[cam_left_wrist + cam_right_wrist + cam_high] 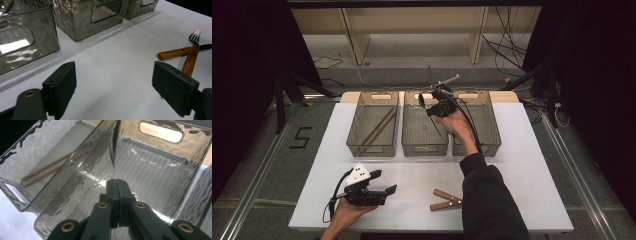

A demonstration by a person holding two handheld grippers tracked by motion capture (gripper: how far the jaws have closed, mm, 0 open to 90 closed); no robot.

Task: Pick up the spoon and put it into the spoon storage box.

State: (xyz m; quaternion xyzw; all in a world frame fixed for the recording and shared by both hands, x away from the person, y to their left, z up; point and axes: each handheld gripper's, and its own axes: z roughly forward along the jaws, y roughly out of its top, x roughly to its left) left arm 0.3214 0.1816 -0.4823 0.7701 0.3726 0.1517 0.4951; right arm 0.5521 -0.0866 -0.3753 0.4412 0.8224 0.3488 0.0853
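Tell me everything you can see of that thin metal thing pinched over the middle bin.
It looks like a spoon, slim, shiny and metallic, seen edge-on. The right gripper is shut on its thin handle, with both black fingers pressing it. Its wider end rises beyond them, hanging above the middle bin of three smoky, see-through plastic ones. It appears to touch only the fingers, and the bin below looks bare. In the high view, the spoon's dark bowl shows beside the gripper.
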